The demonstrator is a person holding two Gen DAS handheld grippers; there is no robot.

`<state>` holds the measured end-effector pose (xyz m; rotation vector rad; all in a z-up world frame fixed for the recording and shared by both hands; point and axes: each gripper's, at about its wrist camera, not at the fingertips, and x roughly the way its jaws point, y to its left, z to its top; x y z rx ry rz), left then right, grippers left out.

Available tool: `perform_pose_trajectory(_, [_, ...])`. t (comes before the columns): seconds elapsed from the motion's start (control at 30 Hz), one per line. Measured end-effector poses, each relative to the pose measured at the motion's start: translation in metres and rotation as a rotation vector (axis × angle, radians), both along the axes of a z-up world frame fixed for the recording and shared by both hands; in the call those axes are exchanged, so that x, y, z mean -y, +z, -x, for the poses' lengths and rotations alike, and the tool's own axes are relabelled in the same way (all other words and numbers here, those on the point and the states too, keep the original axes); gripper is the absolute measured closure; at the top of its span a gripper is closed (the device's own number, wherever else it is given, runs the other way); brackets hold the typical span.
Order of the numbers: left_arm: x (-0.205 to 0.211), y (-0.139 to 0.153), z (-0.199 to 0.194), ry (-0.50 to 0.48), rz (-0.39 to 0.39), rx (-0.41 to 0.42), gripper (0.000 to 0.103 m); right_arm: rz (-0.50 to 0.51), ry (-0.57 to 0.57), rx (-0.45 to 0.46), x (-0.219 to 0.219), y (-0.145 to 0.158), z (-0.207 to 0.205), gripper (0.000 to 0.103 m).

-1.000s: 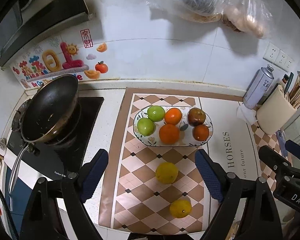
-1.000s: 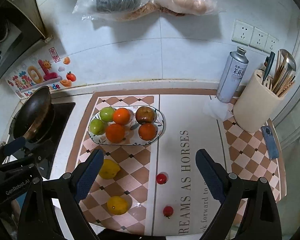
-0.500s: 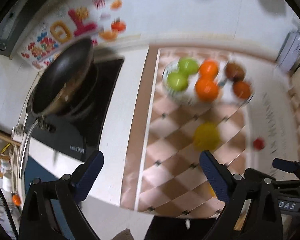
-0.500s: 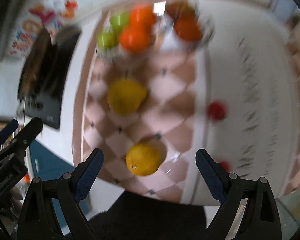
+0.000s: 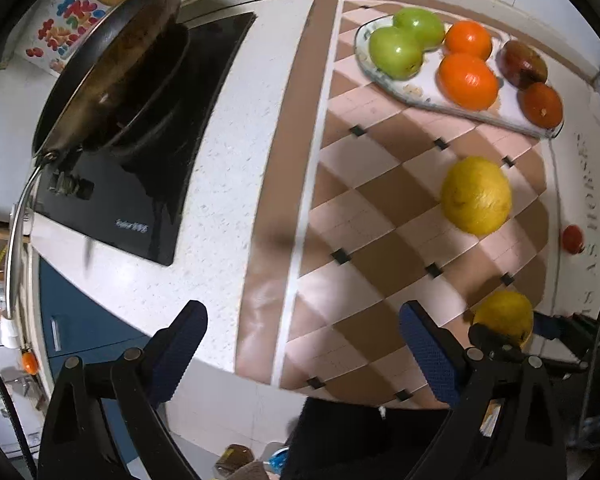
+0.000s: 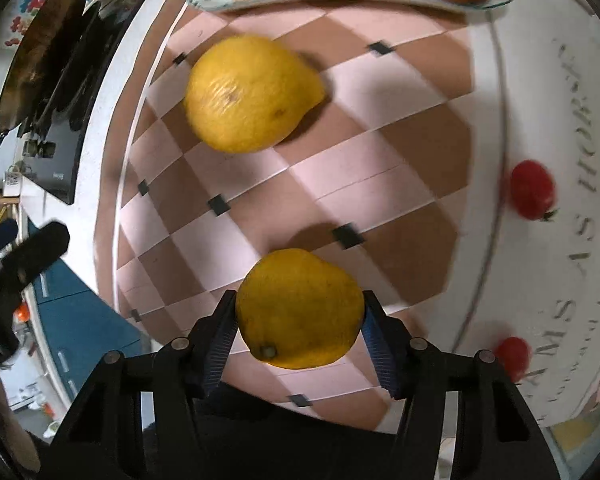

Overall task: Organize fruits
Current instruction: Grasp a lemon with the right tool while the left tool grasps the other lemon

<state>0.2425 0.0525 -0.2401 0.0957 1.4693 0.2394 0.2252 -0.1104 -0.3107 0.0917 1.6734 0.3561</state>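
Observation:
My right gripper (image 6: 298,316) is shut on a yellow lemon (image 6: 298,308) near the mat's front edge; this lemon also shows in the left wrist view (image 5: 504,316). A second lemon (image 6: 250,94) (image 5: 476,194) lies on the checkered mat between it and the fruit plate (image 5: 416,92). The plate holds two green apples (image 5: 396,52), two oranges (image 5: 468,80) and two dark red-brown fruits (image 5: 540,104). Two cherry tomatoes (image 6: 532,190) (image 6: 510,356) lie to the right on the white mat part. My left gripper (image 5: 304,350) is open and empty over the counter's front edge.
A black frying pan (image 5: 108,60) sits on an induction hob (image 5: 140,184) at the left. The counter's front edge (image 5: 204,356) runs just under the left gripper, with a blue cabinet (image 5: 84,320) below.
Both grippers moved down and forward toward the counter. The right gripper closed on the near lemon; it was open a second ago. The left gripper stayed open.

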Motion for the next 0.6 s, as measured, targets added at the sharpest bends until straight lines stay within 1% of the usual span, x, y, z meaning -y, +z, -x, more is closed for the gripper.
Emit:
perform_pose_trajectory(0.13, [0.017,-0.001,-0.027,-0.005,0.106,0.01,0.005,0.022,-0.054,0.027,0.023,0.008,-0.015,0.041])
perform_pose_trajectory(0.2, [0.033,-0.006,-0.044,-0.032,0.158,0.006,0.005,0.031,-0.083,0.035,0.037,0.01,-0.021,0.041])
perform_pose_trajectory(0.27, [0.05,-0.014,-0.059,-0.073,0.186,-0.012,0.005,0.042,-0.108,0.04,0.047,0.011,-0.026,0.041])
perform_pose_trajectory(0.33, [0.067,-0.027,-0.073,-0.114,0.205,-0.05,0.005,0.043,-0.128,0.043,0.057,0.012,-0.03,0.041])
perform_pose_trajectory(0.43, [0.086,-0.049,-0.087,-0.158,0.226,-0.109,0.005,0.043,-0.151,0.052,0.069,0.015,-0.033,0.041])
perform_pose_trajectory(0.5, [0.095,-0.06,-0.092,-0.18,0.221,-0.135,0.005,0.044,-0.163,0.059,0.074,0.018,-0.035,0.041])
perform_pose_trajectory(0.53, [0.099,-0.065,-0.093,-0.195,0.218,-0.142,0.007,0.043,-0.169,0.061,0.076,0.019,-0.036,0.041])
perform_pose_trajectory(0.6, [0.105,-0.07,-0.095,-0.216,0.215,-0.136,0.021,0.045,-0.177,0.065,0.08,0.02,-0.038,0.041])
